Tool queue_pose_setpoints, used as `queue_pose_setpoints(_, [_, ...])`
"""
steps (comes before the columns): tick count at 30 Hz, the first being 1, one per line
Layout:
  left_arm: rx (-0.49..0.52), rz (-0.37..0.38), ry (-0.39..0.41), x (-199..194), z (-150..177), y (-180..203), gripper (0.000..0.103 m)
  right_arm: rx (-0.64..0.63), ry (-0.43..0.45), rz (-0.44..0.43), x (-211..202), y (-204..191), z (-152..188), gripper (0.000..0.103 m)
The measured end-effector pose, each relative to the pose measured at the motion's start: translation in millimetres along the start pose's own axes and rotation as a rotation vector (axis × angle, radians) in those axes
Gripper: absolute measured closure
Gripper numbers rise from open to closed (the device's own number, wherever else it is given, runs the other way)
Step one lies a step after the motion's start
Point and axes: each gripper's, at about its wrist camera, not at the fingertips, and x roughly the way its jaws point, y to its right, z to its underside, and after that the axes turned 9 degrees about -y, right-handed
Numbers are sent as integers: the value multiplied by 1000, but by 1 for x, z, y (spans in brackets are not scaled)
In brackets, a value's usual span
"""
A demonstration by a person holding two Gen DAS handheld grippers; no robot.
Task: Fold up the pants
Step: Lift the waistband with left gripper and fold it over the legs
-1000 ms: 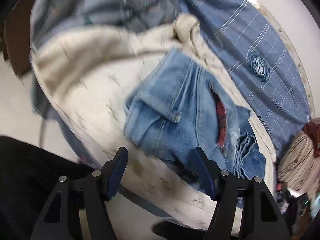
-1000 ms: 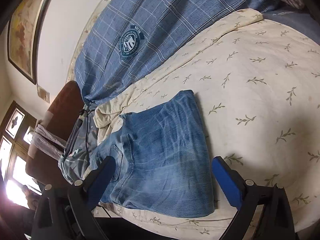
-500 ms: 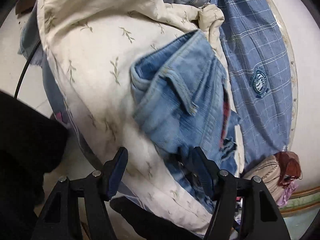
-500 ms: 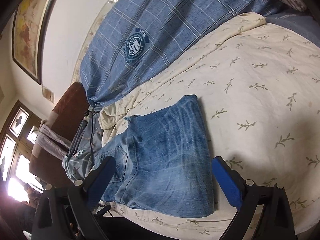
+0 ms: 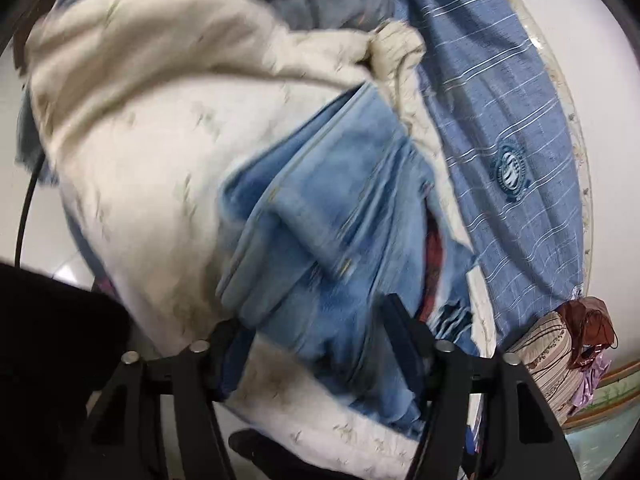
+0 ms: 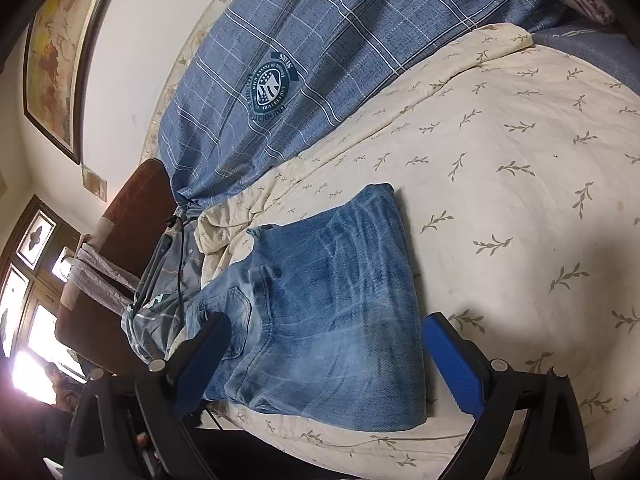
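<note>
— Where were the jeans?

— They lay folded on the bed, on the cream sheet with small leaf prints. A blue checked blanket with a round badge lay beside them, toward the wall.

— And the right gripper?

— It was wide apart and held nothing. Its blue fingers stood on both sides of the near edge of the jeans.

— What about the left gripper?

— The left view was blurred. The jeans filled the space between its fingers, and the jaws were apart. I could not tell if the fingers touched the cloth. A striped bundle lay at the far right.
</note>
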Motion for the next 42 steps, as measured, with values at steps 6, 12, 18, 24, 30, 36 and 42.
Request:
queue_pose_setpoints(6, [-36,-12,-14,22,-13,-4,42,-23,-14,-1,6,-6,-1,4])
queue_pose_setpoints(12, [83,-138,19,13,-11,18,80,-25,-13,4,5,-6,0,4])
queue_pose_setpoints(18, [512,-299,188,-13,28,114,87,-30,-87,61,21,-5,3,4])
queue_pose_setpoints(24, [1053,-475,242,24,102,223,88,-75,-181,149,42,-9,9,5])
queue_pose_setpoints(30, [1510,-589,39,106,198,255,88,94,-38,54,0,27,-1,4])
queue_pose_setpoints(36, [1631,-635,-218,168,231,240,76,270,73,-45,-37,71,-3,4])
queue_pose_setpoints(42, [1408,-235,-294,86,196,247,39,260,118,-62,-47,67,-4,4])
